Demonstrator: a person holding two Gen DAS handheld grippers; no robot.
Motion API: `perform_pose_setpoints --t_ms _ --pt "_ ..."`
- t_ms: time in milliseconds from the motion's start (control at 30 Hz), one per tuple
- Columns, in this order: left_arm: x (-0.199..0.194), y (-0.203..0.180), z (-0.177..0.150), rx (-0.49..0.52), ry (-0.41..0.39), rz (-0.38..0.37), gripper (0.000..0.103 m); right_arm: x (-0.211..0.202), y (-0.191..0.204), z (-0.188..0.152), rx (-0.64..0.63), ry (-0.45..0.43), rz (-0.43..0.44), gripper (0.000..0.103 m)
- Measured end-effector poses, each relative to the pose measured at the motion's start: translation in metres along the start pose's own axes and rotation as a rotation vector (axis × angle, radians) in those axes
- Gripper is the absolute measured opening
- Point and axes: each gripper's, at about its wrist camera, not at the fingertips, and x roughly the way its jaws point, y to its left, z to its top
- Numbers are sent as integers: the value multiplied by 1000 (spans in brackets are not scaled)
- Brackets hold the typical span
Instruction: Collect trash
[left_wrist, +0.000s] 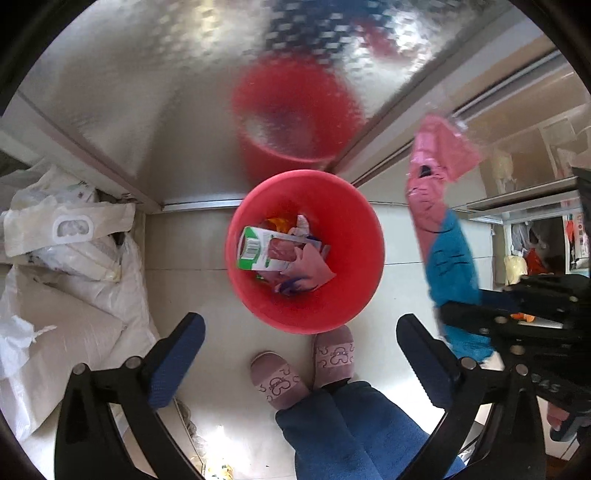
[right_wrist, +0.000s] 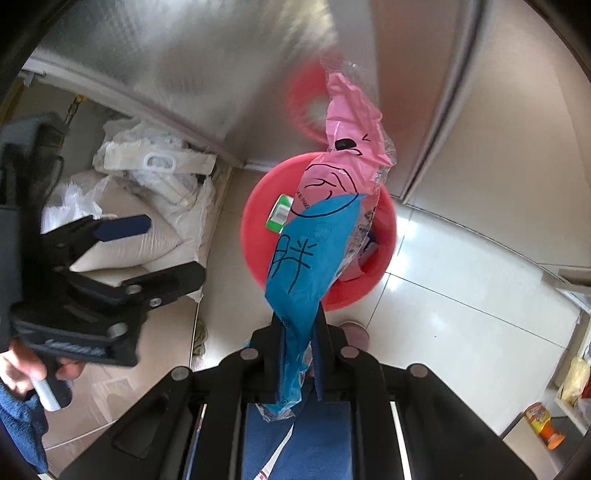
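Right, your right gripper (right_wrist: 299, 354) pinches the pink-and-blue wrapper (right_wrist: 325, 221) above the red bin (left_wrist: 306, 251); left gripper (left_wrist: 299, 354) gapes wide, empty. Release over it.

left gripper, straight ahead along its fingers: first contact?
Likely the red bin, around its near rim or the trash inside. The left gripper is open and empty, nothing between it and the bin; depth is unclear.

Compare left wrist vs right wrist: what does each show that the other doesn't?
Left wrist only: both pink slippers, blue trouser legs, and the open left gripper hovering over the bin.
Right wrist only: the right gripper shut on the wrapper's blue end, and an orange-lidded jar on a low shelf.
Both: red plastic bin holding a green-and-white carton, pink-and-blue plastic wrapper, white sacks.
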Motion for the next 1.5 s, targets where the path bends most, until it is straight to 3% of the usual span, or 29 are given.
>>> perform_pose_setpoints --t_ms 200,300,367,467,567,700,867,1100,1367,1500 --pt "7 14 -10 -18 11 53 103 26 8 12 -23 39 -13 12" --pt "9 23 -14 -42 17 59 103 34 14 17 -60 45 -44 20" --pt "9 28 -17 -53 20 60 103 38 16 21 -77 59 -44 45" --pt "7 32 -20 -60 19 74 103 38 18 25 -82 59 -7 75" --pt "1 34 -21 -67 8 82 103 37 17 26 -100 60 -33 96" --pt "-15 36 -21 -83 -19 81 103 33 19 25 -81 61 -30 99" --pt "-59 35 -18 -150 -59 52 103 -12 32 18 -115 -19 -57 102" --pt "-157 9 -31 -165 -149 84 103 -104 64 7 -144 -108 -60 102" --pt "-287 -28 -51 -123 -260 172 103 -219 103 -12 -175 -219 -51 102" --pt "-344 -39 -61 -119 -319 171 103 -262 125 -26 -175 -266 -61 102"
